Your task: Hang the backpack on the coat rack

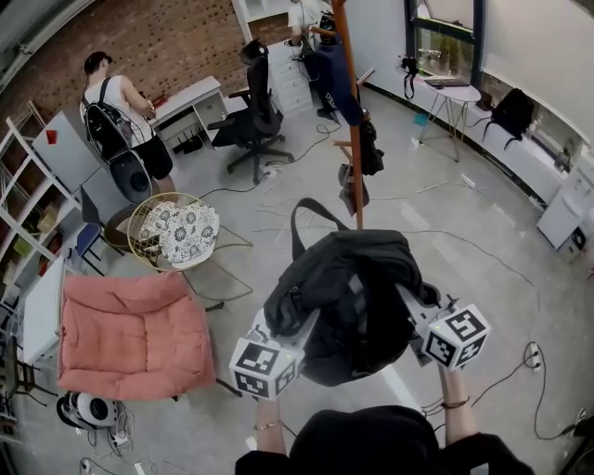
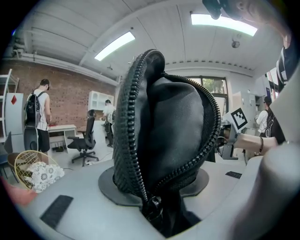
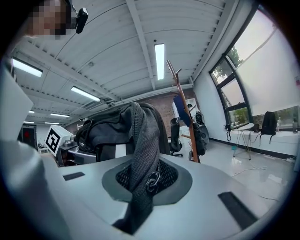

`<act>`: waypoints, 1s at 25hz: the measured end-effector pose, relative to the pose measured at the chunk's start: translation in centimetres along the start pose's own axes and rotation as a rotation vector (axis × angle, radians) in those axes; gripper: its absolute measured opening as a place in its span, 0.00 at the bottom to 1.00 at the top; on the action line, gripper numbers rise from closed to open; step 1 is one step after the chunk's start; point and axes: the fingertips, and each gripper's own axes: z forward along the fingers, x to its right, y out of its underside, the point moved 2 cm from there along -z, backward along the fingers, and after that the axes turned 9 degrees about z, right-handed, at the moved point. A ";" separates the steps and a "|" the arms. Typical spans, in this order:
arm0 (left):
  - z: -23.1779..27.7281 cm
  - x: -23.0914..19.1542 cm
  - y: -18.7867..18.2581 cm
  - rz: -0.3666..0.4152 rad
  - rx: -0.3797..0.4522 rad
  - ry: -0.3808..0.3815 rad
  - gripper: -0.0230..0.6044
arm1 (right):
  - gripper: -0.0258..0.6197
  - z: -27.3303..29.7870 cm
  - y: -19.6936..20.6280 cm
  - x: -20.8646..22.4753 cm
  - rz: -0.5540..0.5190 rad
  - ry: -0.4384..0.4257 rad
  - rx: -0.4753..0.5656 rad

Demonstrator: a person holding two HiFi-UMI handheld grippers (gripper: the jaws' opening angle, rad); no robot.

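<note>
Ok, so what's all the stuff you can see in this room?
backpack: one, black, middle, held up
coat rack: one, brown, ahead, bags hanging on it
soft chair: one, pink, left floor
wicker chair: one, pale, behind the soft chair
office chair: one, black, far middle
round table: one, pale, by right window
standing person: one, far left
left gripper: one, grey, fingers shut on backpack's zip
right gripper: one, grey, fingers shut on its mesh

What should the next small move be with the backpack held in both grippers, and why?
Probably carry the backpack forward toward the coat rack while raising it. The left gripper clamps its zipper edge, the right gripper its mesh fabric, so the hold looks firm, but the rack stands apart ahead and the top loop hangs on no hook.
</note>
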 end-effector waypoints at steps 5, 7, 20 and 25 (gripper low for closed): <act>2.7 -5.3 0.2 0.026 0.004 0.037 0.33 | 0.09 5.1 -0.4 0.8 0.005 0.038 0.023; 3.5 -7.0 0.3 0.035 0.007 0.045 0.33 | 0.09 6.7 -0.5 1.1 0.010 0.049 0.032; 8.4 -13.4 1.3 0.006 0.018 0.076 0.33 | 0.09 13.6 -1.0 3.3 0.014 0.131 0.029; 11.4 -15.7 2.0 -0.003 -0.003 0.108 0.33 | 0.09 16.6 -0.7 5.3 0.034 0.163 0.016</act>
